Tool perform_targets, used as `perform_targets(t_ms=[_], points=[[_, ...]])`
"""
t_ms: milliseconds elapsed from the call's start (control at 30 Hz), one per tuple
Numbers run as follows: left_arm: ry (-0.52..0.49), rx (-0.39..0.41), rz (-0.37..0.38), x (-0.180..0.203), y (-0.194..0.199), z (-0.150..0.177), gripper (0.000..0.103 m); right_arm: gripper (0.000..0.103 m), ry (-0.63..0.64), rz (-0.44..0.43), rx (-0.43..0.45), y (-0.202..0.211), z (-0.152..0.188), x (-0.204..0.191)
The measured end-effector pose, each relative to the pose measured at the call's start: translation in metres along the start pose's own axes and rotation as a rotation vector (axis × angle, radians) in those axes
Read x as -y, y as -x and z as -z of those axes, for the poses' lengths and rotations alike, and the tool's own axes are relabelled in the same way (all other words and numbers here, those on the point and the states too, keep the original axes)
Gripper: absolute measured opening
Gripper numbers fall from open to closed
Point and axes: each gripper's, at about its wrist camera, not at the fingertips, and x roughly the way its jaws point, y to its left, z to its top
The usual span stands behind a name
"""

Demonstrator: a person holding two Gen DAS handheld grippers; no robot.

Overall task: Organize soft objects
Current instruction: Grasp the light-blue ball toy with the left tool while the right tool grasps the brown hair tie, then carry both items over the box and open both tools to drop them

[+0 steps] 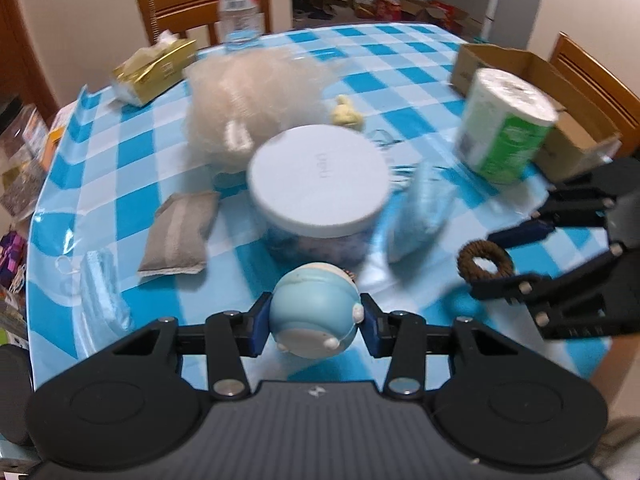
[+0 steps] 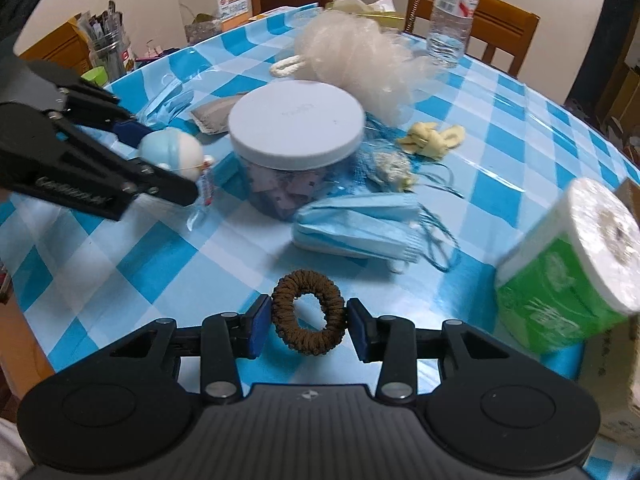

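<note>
My left gripper [image 1: 314,322] is shut on a round light-blue squishy toy [image 1: 312,312] and holds it above the checkered table's near edge; the toy also shows in the right wrist view [image 2: 172,150]. My right gripper [image 2: 308,326] is shut on a brown hair scrunchie [image 2: 308,320], also seen in the left wrist view [image 1: 485,260]. A cream mesh bath pouf [image 1: 248,92], a stack of blue face masks [image 2: 360,228], a grey sachet [image 1: 180,236] and a small yellow soft piece [image 1: 346,114] lie on the table.
A clear jar with a white lid [image 1: 320,184] stands mid-table. A toilet paper roll in green wrap [image 1: 508,128] stands beside an open cardboard box [image 1: 532,80] at the right. A tissue pack [image 1: 156,68], a water bottle [image 1: 238,0] and wooden chairs stand behind.
</note>
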Motion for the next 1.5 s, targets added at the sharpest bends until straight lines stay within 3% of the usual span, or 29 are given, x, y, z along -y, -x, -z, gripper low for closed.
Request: perform_targets(t_ms=[267,567,900,1200,1267,1333,1367,1433,1500], points=[[-0.102,-0.007,0.100,0.058,0.022,-0.020,0.044,0.046,-0.047,0.025,-0.007,0.043,0.018,0.034],[-0.159,0.055,0.181,0.128,0.028,-0.063,0.044,0.046,-0.113,0.092,0.013,0.101,0.048,0.101],[-0.177,0.128,0.189,0.204,0.016,-0.114,0.044,0.046,-0.146,0.205,0.063,0.143,0.073,0.197],[-0.164,0.169,0.170,0.254,-0.008,-0.151,0.044,0.047,-0.131,0.246,0.085,0.145,0.086,0.270],[-0.163,0.172,0.167,0.261,-0.015,-0.157,0.044,0.054,-0.133,0.247,0.085,0.142,0.088,0.281],[-0.161,0.171,0.166,0.268,-0.023,-0.163,0.044,0.087,-0.135,0.260,0.098,0.140,0.091,0.288],[-0.163,0.173,0.166,0.271,-0.026,-0.166,0.044,0.095,-0.143,0.261,0.107,0.141,0.094,0.291],[-0.173,0.176,0.158,0.278,-0.035,-0.171,0.044,0.102,-0.161,0.240,0.131,0.144,0.098,0.297],[-0.182,0.171,0.152,0.284,-0.044,-0.176,0.044,0.103,-0.169,0.211,0.155,0.148,0.104,0.299]])
